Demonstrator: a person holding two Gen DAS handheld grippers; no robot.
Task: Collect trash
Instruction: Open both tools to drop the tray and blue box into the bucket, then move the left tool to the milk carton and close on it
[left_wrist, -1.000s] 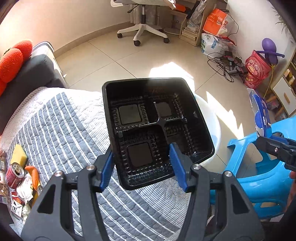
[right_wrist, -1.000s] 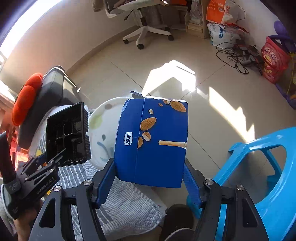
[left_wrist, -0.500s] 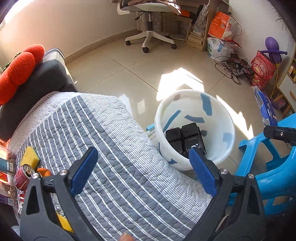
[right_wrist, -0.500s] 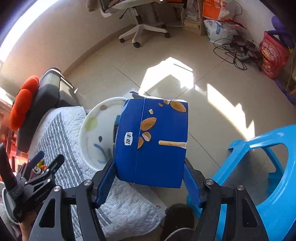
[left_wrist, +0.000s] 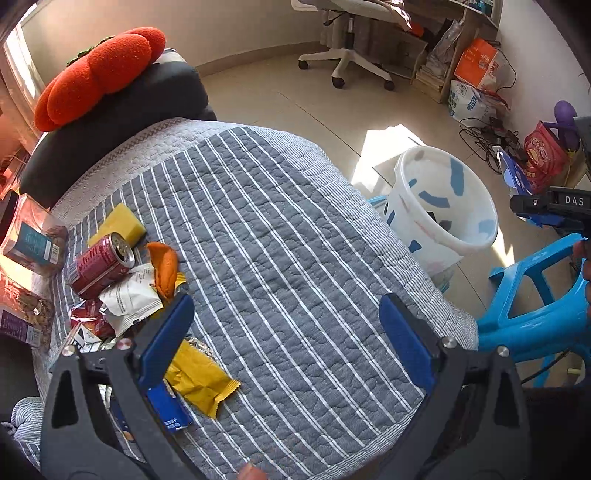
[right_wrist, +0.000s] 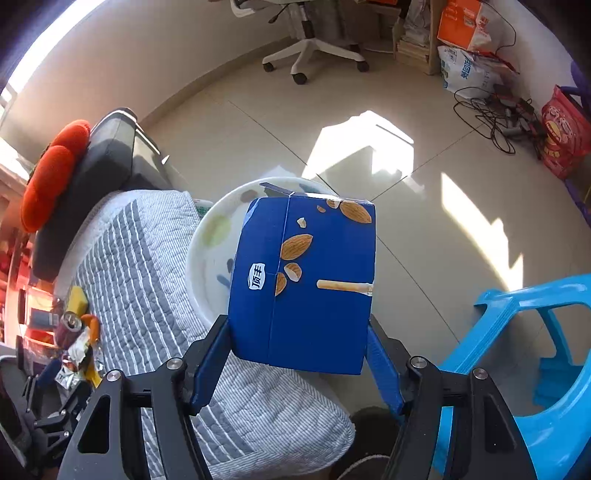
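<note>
1. Sunny tiles cover the floor of your room, and a striped quilt (left_wrist: 280, 236) lies over the seat next to the white bucket (left_wrist: 439, 206).
2. Your left gripper (left_wrist: 286, 338) has just opened its jaws wide. Nothing sits between them now, only bare quilt.
3. Your right gripper (right_wrist: 299, 363) pinches a blue snack box (right_wrist: 303, 277) on both sides. The box hangs right above the bucket (right_wrist: 210, 236), with part of it out past the rim.
4. More trash lies on the quilt, far from the bucket: a red can (left_wrist: 99, 264), a white wrapper (left_wrist: 129, 295), an orange peel (left_wrist: 164, 267) and a yellow wrapper (left_wrist: 199, 378).
5. A dark thing shows deep inside the bucket.
6. Watch out: if you let the box go now, it may hit the rim and fall on the floor. It looks wide next to the bucket mouth.
7. Line it up over the middle of the bucket before you open up.
8. The can lies on its side away from the bucket, so it may roll when you grab it.
</note>
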